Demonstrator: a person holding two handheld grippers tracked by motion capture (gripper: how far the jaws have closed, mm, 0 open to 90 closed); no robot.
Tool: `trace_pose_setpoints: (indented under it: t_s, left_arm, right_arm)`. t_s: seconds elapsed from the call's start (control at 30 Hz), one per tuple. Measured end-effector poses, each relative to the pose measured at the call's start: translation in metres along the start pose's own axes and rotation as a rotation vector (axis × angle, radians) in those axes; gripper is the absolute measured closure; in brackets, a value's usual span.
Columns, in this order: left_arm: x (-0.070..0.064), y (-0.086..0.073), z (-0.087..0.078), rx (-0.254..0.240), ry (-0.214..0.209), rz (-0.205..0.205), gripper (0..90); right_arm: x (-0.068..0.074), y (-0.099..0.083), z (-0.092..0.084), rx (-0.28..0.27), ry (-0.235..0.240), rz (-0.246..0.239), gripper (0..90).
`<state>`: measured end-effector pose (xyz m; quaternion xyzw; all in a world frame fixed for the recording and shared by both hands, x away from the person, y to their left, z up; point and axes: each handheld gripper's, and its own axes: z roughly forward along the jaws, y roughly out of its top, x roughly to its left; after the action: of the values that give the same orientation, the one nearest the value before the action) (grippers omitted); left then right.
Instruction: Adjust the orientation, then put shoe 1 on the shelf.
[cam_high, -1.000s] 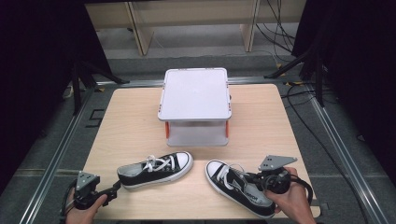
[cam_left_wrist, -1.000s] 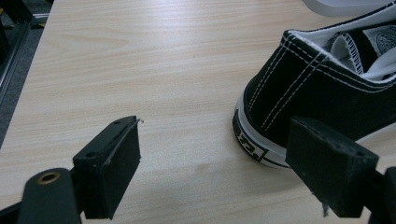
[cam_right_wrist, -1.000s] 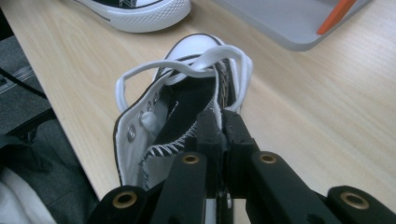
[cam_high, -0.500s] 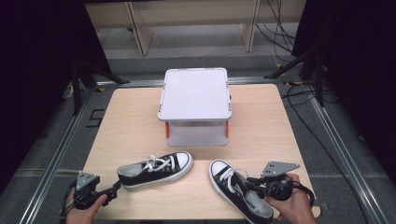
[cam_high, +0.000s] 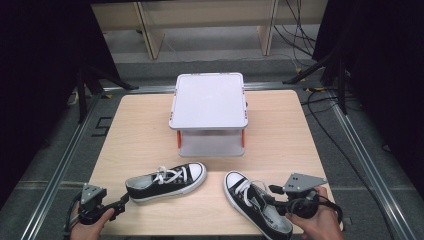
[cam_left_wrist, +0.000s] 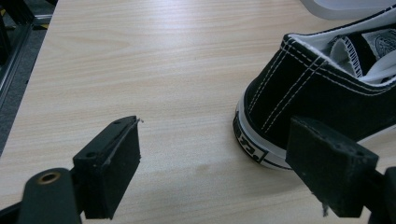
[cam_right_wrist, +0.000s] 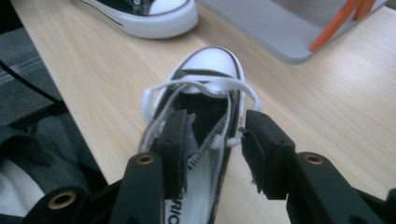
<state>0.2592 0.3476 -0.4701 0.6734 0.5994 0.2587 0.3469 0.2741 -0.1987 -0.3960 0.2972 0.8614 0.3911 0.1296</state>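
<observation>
White lidded box (cam_high: 209, 102) on table (cam_high: 140, 130)

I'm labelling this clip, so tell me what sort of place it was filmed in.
Probably a lab or test bay for recording handling work, not a home. A bare wooden table sits inside a metal rail frame, black curtains close off both sides, and loose cables run across the grey floor behind.
</observation>
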Motion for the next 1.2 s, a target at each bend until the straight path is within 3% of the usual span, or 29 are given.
trace_pose_setpoints:
  t_s: [0.23, 0.3, 0.5, 0.57, 0.63, 0.77, 0.9, 1.03, 1.1, 1.13, 1.2]
  left_arm:
    - [0.000, 0.001, 0.000, 0.002, 0.007, 0.000, 17.1]
    - [0.000, 0.001, 0.000, 0.000, 0.010, -0.005, 17.1]
    - [0.000, 0.001, 0.002, -0.007, 0.006, -0.006, 17.0]
    - [0.000, 0.001, 0.002, -0.007, 0.009, -0.009, 17.0]
    - [0.001, 0.001, 0.002, -0.006, 0.009, -0.008, 17.1]
    - [0.001, 0.002, 0.002, -0.004, 0.012, -0.005, 16.9]
    - [0.001, 0.002, 0.002, 0.002, 0.017, -0.004, 16.8]
    - [0.001, 0.002, 0.002, 0.000, 0.016, -0.005, 16.7]
    - [0.001, 0.002, 0.002, -0.001, 0.015, -0.005, 16.7]
    - [0.001, 0.002, 0.002, -0.001, 0.016, -0.005, 16.7]
    - [0.002, 0.002, 0.002, 0.002, 0.016, -0.004, 16.5]
  right_arm:
    - [0.012, -0.001, -0.010, -0.033, 0.045, 0.044, 58.8]
    - [0.019, -0.007, -0.005, -0.029, 0.087, 0.105, 56.0]
    - [0.025, -0.015, 0.017, 0.011, 0.051, 0.170, 46.1]
    - [0.024, -0.015, 0.019, 0.021, 0.042, 0.163, 44.2]
    - [0.026, -0.017, 0.026, 0.054, 0.042, 0.198, 39.2]
    - [0.029, -0.018, 0.037, 0.093, 0.057, 0.190, 37.5]
    - [0.030, -0.018, 0.043, 0.116, 0.058, 0.178, 41.5]
    - [0.031, -0.016, 0.046, 0.132, 0.031, 0.132, 65.5]
    - [0.030, -0.015, 0.046, 0.128, 0.021, 0.112, 68.6]
    - [0.031, -0.013, 0.045, 0.122, 0.028, 0.098, 77.8]
    - [0.031, -0.012, 0.044, 0.114, 0.022, 0.083, 79.6]
